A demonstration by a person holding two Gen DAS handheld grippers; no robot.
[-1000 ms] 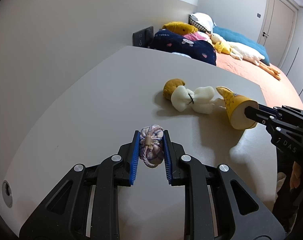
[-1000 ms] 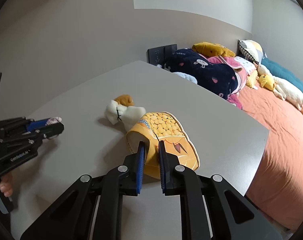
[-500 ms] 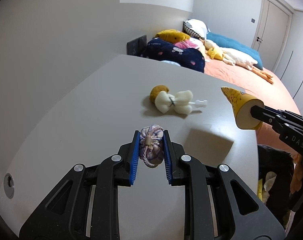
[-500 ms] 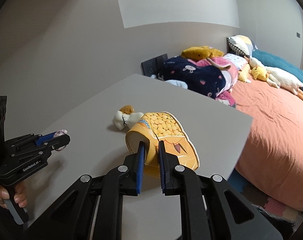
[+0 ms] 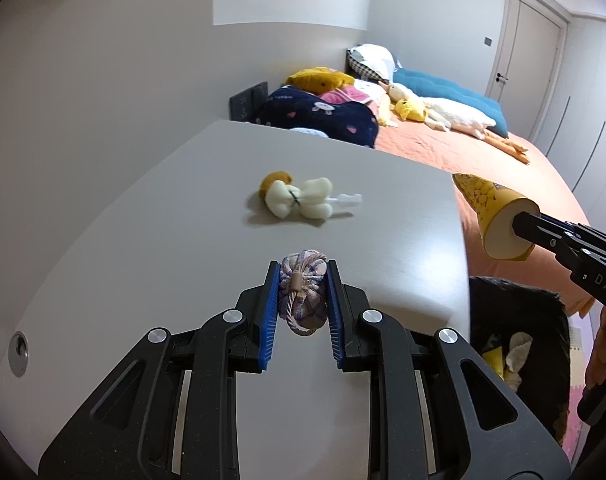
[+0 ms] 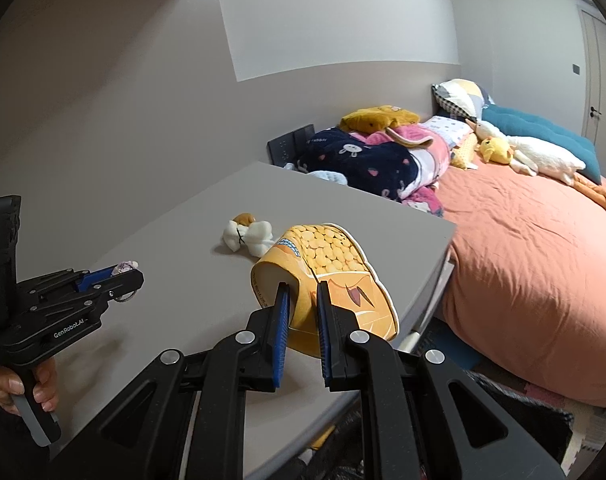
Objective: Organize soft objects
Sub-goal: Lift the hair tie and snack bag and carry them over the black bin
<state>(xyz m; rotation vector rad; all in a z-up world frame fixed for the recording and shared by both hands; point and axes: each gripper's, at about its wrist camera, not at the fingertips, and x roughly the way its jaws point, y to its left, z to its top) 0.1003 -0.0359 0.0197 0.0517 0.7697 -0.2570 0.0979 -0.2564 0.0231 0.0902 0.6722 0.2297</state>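
- A little purple cloth pouch (image 5: 303,296) with a cord tied round it sat between the blue pads of the left tool (image 5: 303,308). The pads pressed it on both sides, so the left tool was closed on it and held it up above the grey table (image 5: 143,240).
- A yellow corn-print soft toy (image 6: 327,276) was in the right tool (image 6: 303,312). The two blue pads pinched its edge, one inside the open end and one outside. The toy hung in the air near the table's right edge.
- In the left wrist view the same corn toy (image 5: 499,216) showed at the right, past the table's edge and above a dark bag (image 5: 519,320) on the floor. The bag had some soft things inside.
- A small white plush toy (image 5: 299,200) with a brown head lay on its side in the middle of the table. Nothing touched it.
- A hand (image 6: 27,384) held the grip of the left tool.
- Behind the table was a bed (image 6: 523,240) with an orange sheet. On it lay a dark blue blanket (image 6: 359,160), pillows, and a long white goose toy (image 6: 543,160).
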